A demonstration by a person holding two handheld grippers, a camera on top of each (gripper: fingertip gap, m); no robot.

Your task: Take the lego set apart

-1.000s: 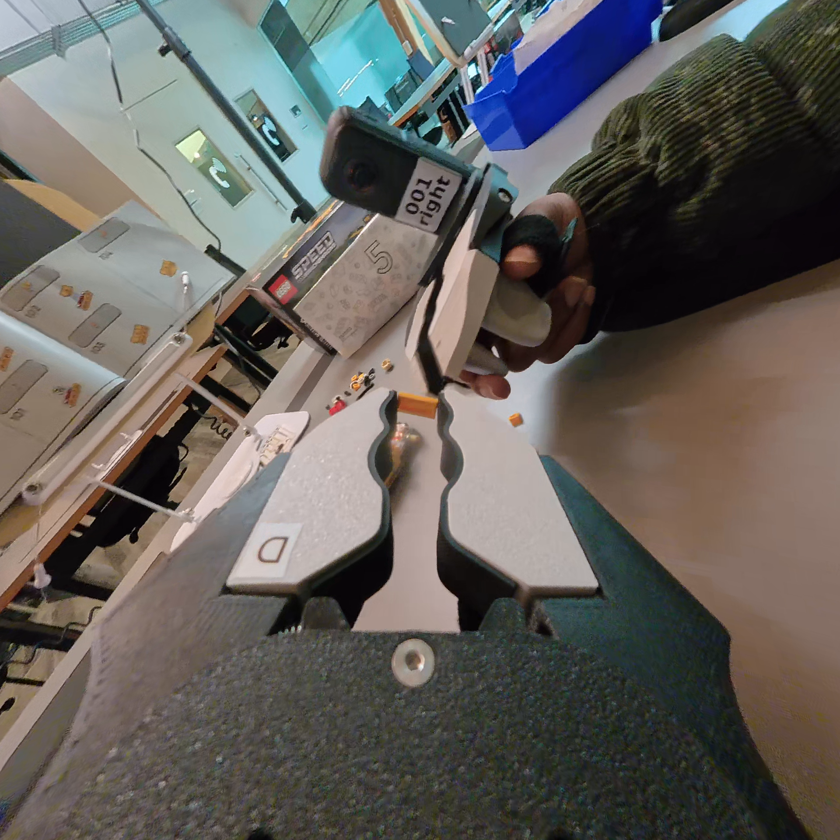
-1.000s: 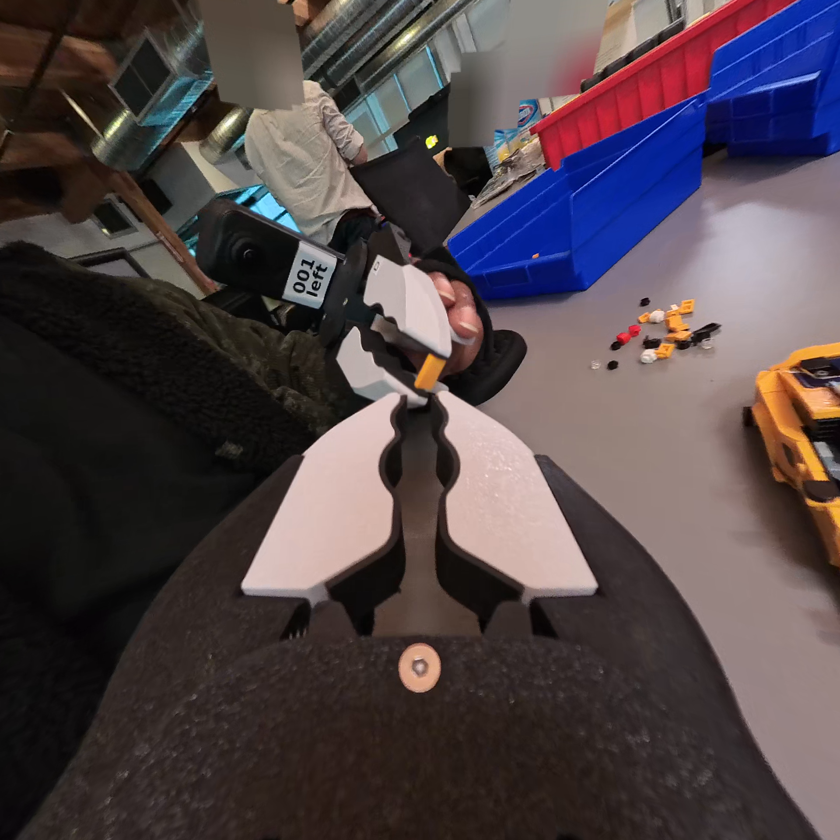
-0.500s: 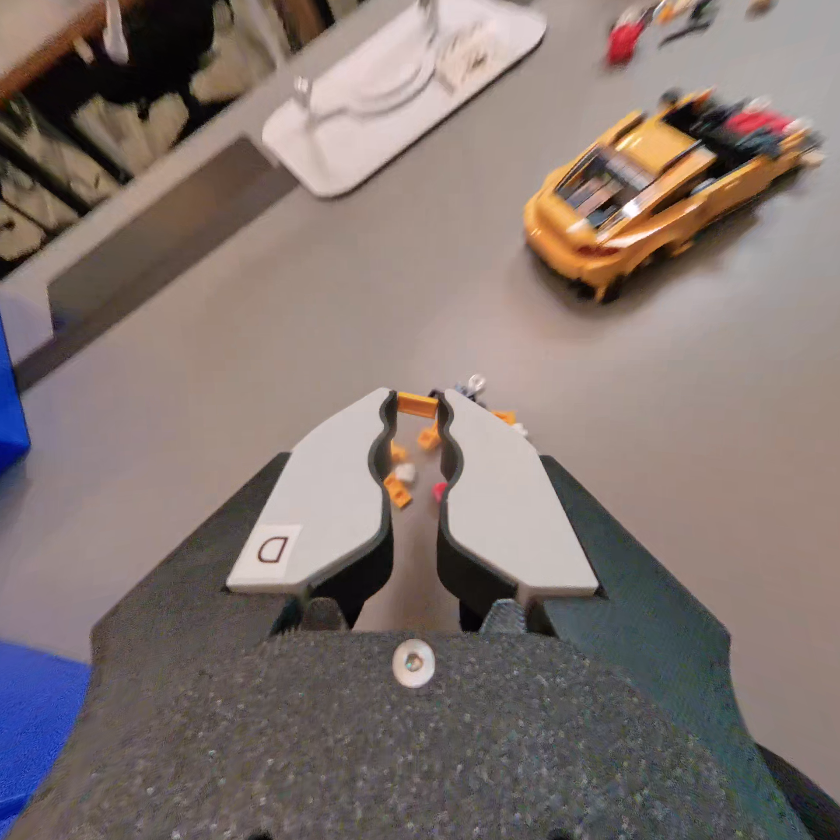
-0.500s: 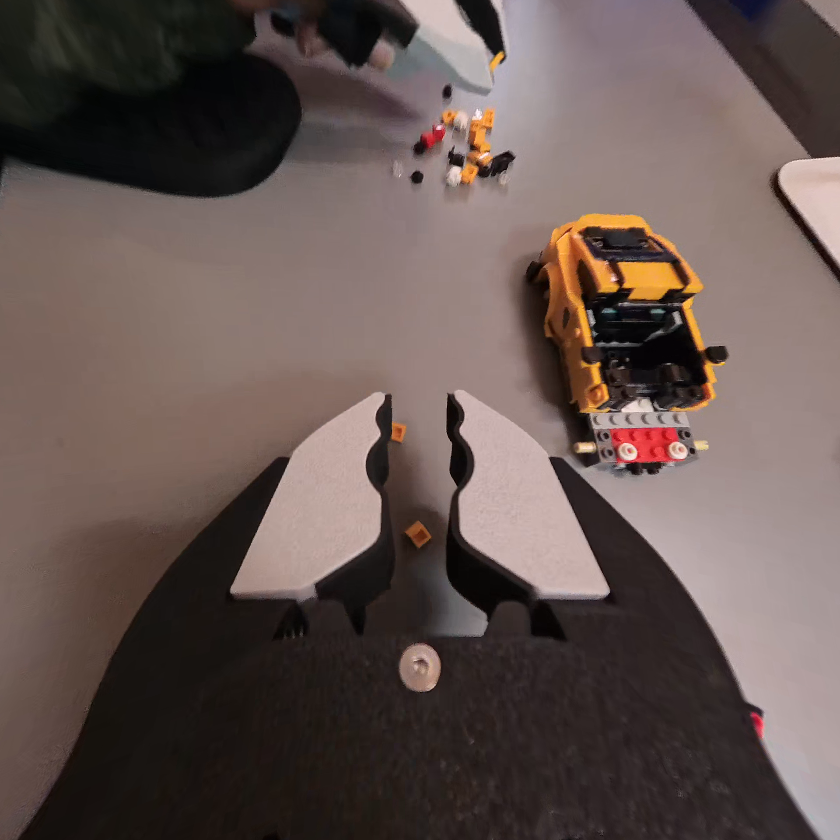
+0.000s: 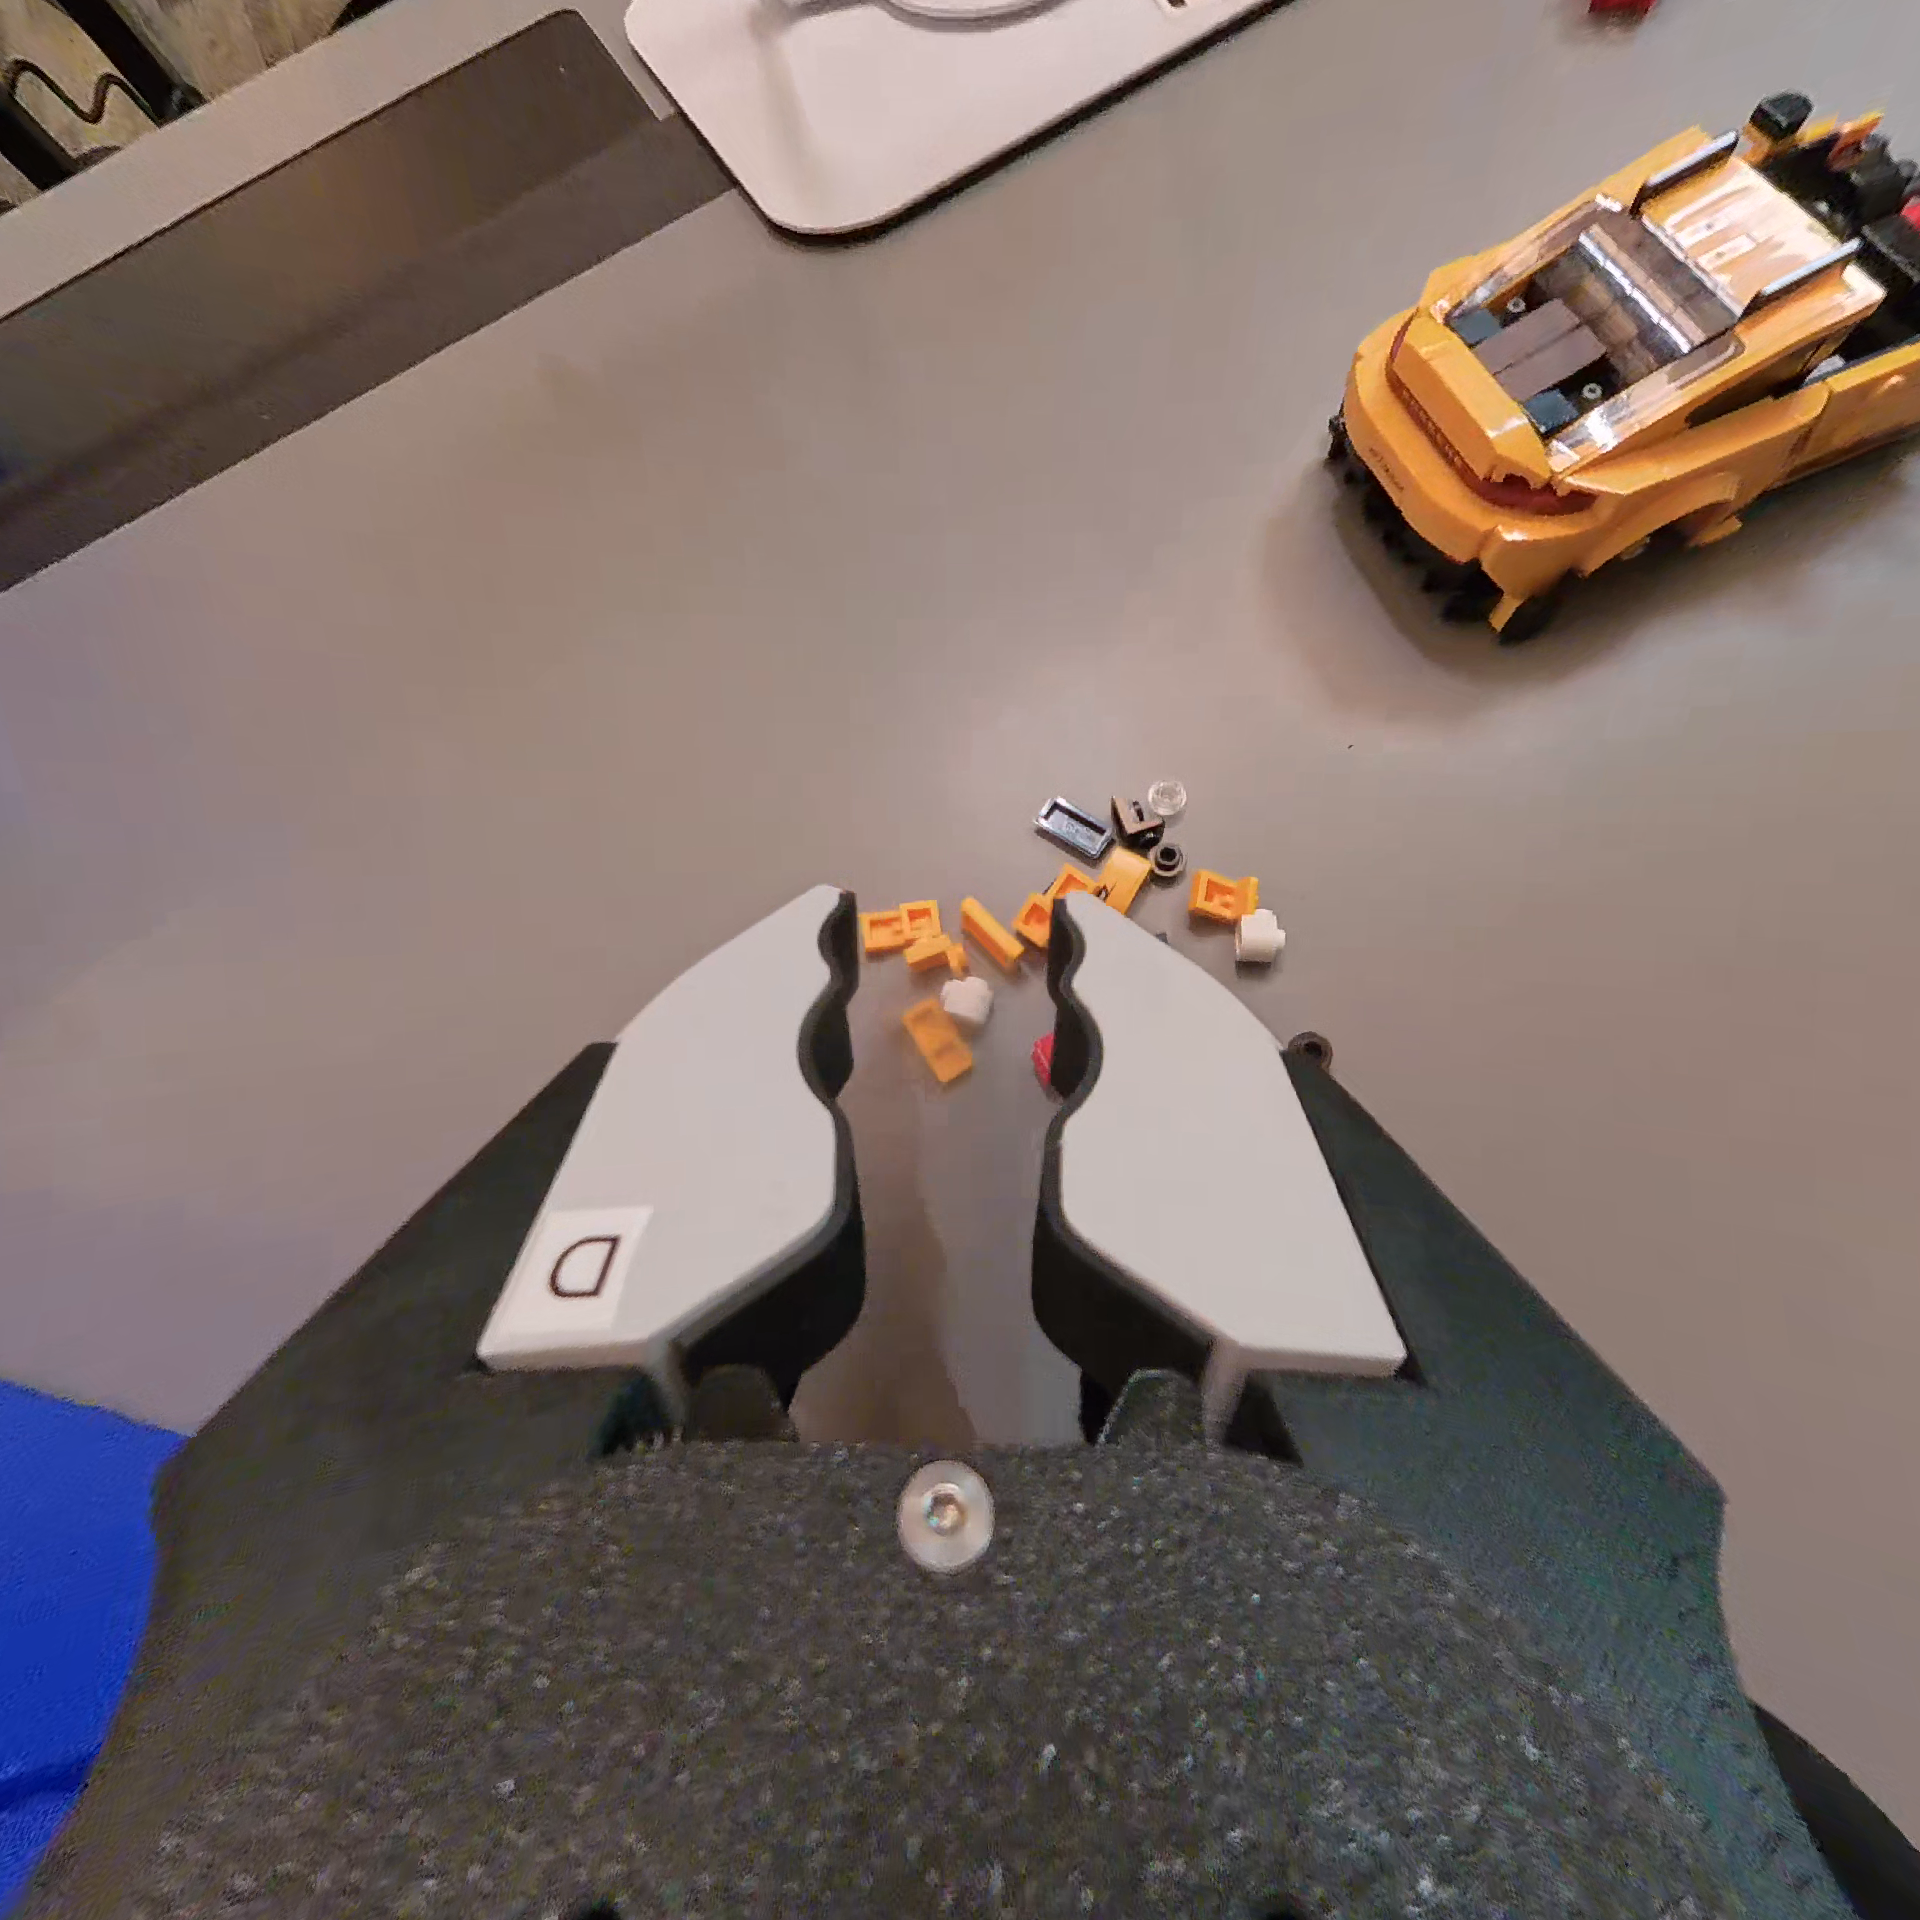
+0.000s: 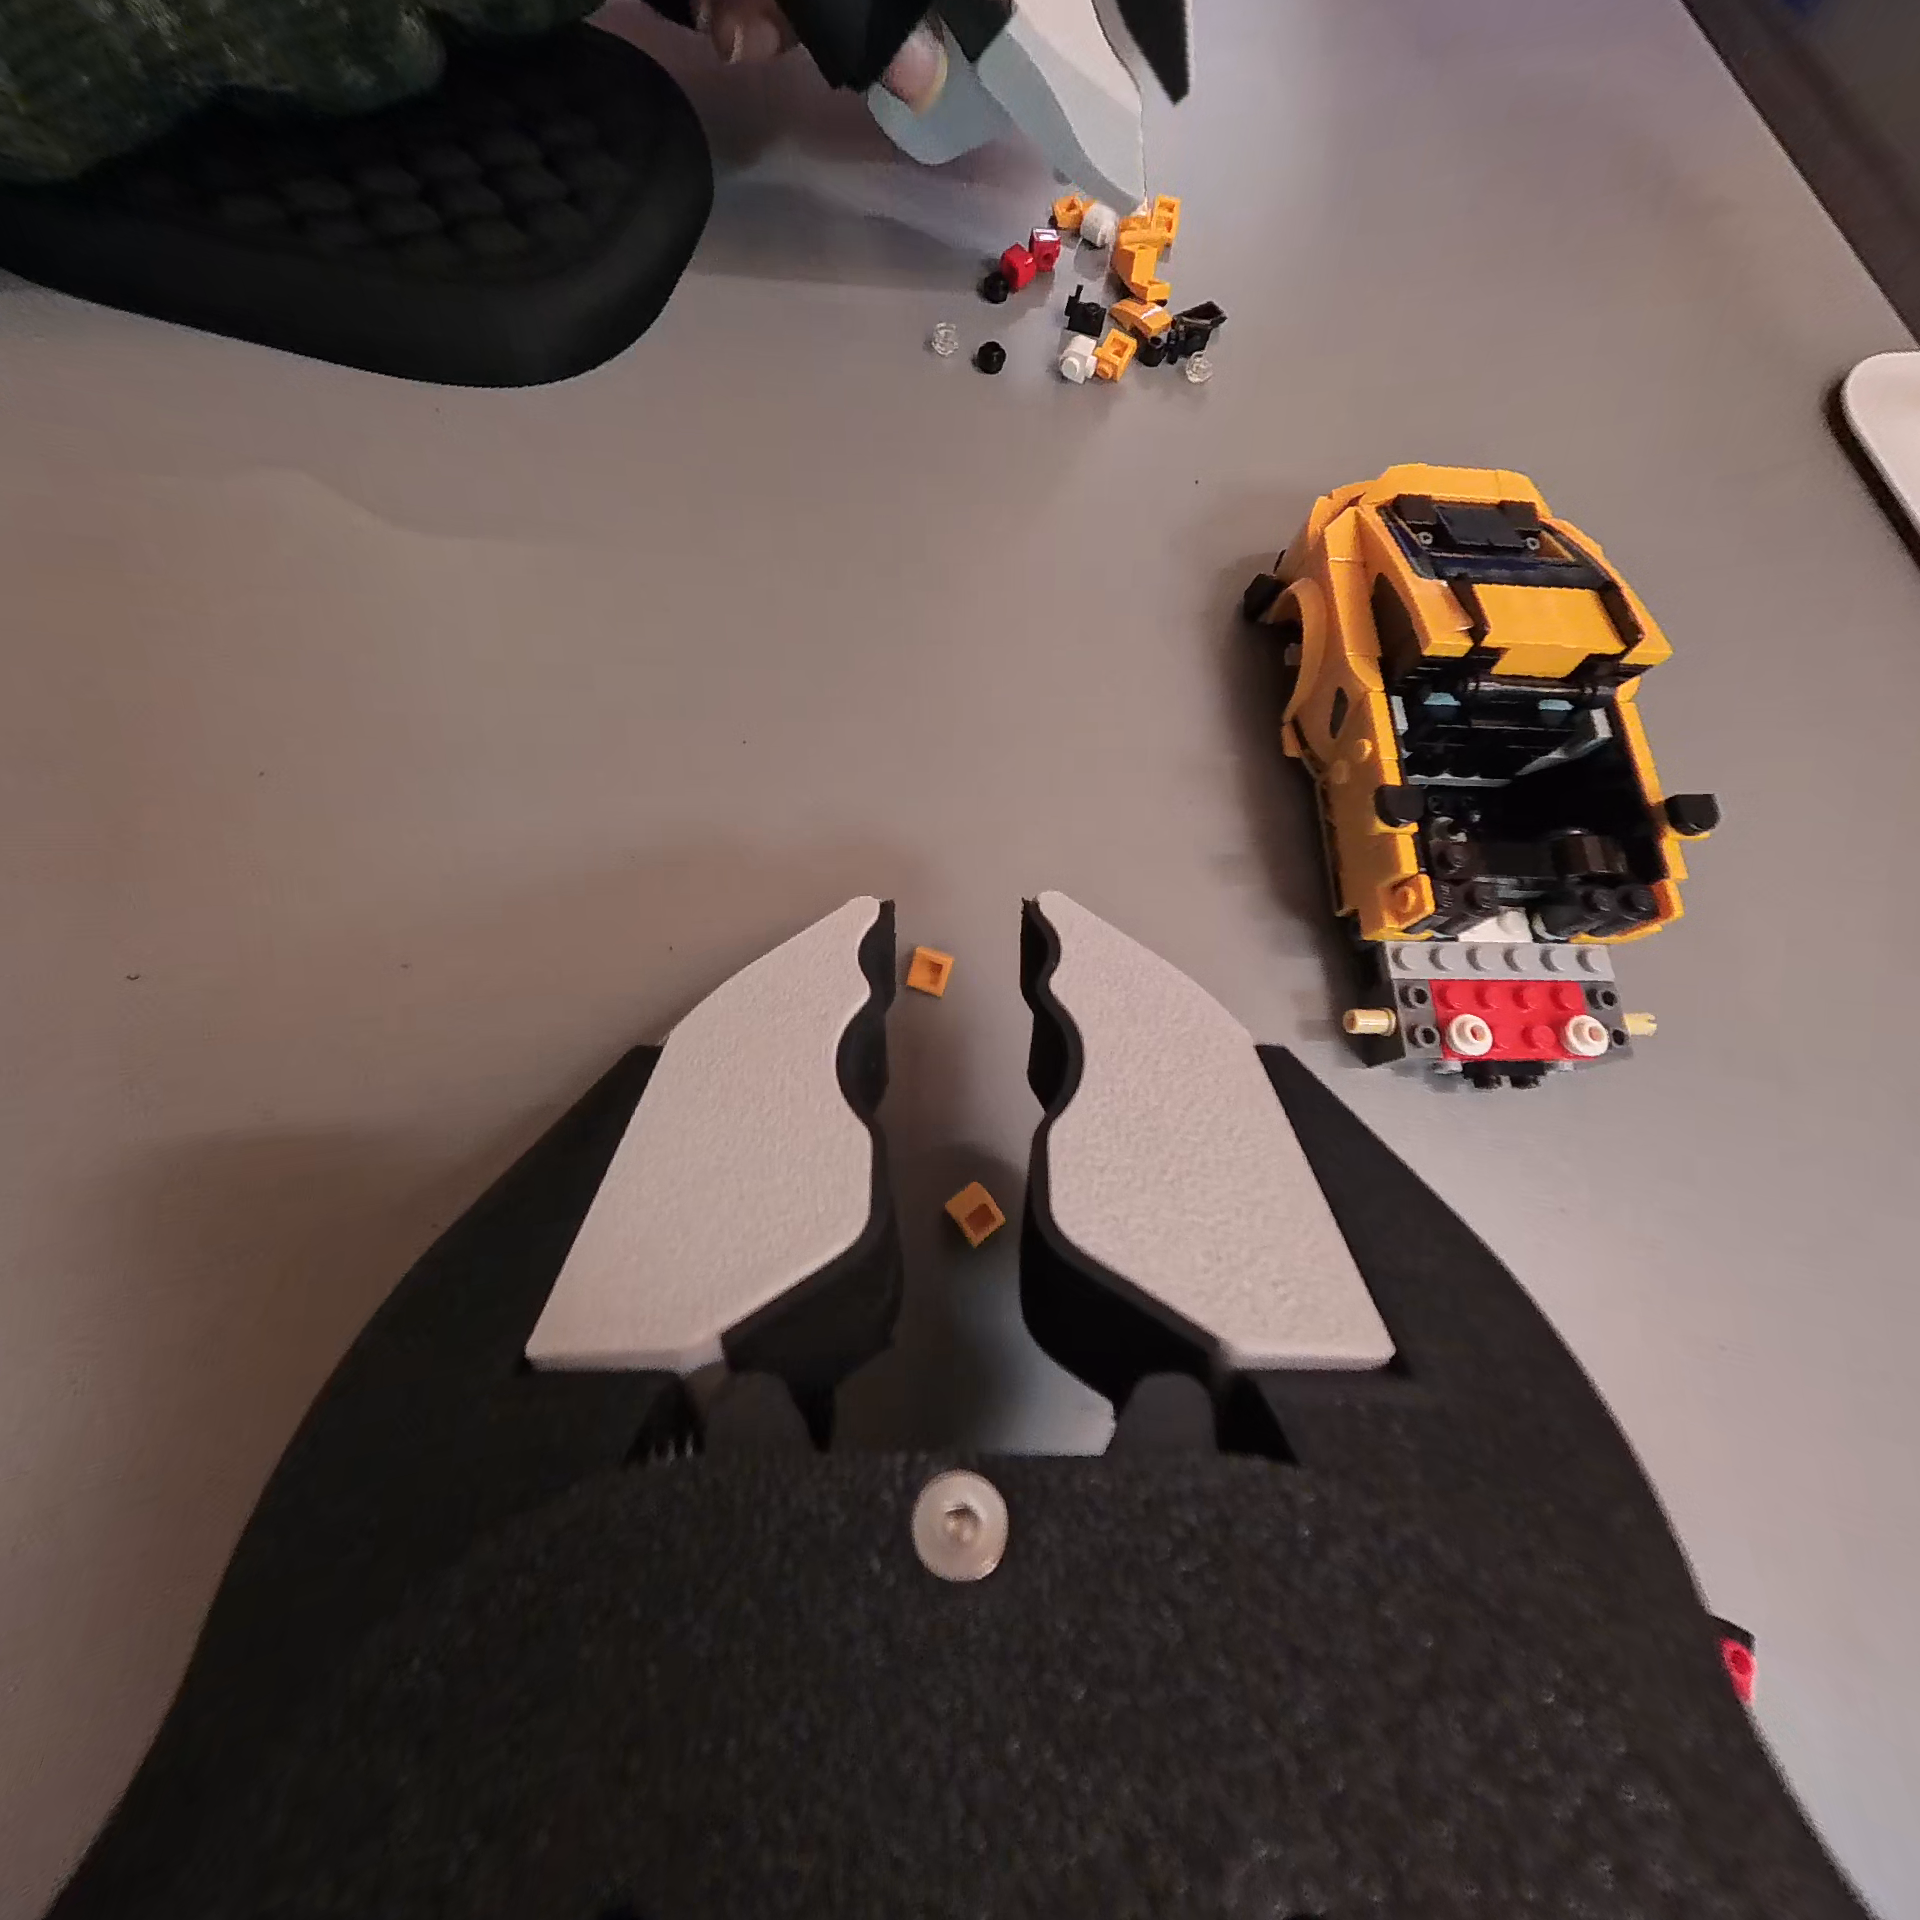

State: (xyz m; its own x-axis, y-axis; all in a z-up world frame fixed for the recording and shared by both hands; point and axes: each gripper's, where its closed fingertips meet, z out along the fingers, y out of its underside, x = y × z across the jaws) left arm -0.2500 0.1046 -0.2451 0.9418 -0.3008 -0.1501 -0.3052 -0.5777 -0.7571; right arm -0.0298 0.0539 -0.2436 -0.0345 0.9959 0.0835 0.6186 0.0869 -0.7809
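Item: yellow lego car [image 6: 1455, 748] [image 5: 1662, 353], part-stripped, on the grey table [image 6: 520, 675]. It sits to the right of your right gripper [image 6: 956, 914] and well beyond your left gripper [image 5: 951, 914], toward that view's upper right. The yellow roof and nose are intact; the rear is open, showing black innards, a grey studded plate and a red plate with two white round studs.

Loose pieces: a small heap [image 5: 1049, 914] [image 6: 1112, 281] of removed parts lies directly under your left gripper's tips. It holds orange plates and tiles, two white rounded bricks, red bricks, black bits, clear round studs and one dark flat tile. Several orange plates show in the gap between the fingers.

Left gripper: jaws parted moderately, holding nothing. Pale, matte, wavy-edged fingers [image 5: 727, 1122] on a black speckled body.

Right gripper: jaws likewise parted, empty. Two tiny orange square pieces lie on the table in its gap, one [image 6: 928, 970] near the left tip, one [image 6: 975, 1212] further back. Nothing stands between these jaws and the car.

Surroundings: your green knitted sleeve [image 6: 208, 62] rests over a black padded cushion [image 6: 416, 239] beside the heap. A white rounded flat base [image 5: 883, 104] sits at the table's far edge. A blue object [image 5: 62, 1538] shows at lower left of the left wrist view.
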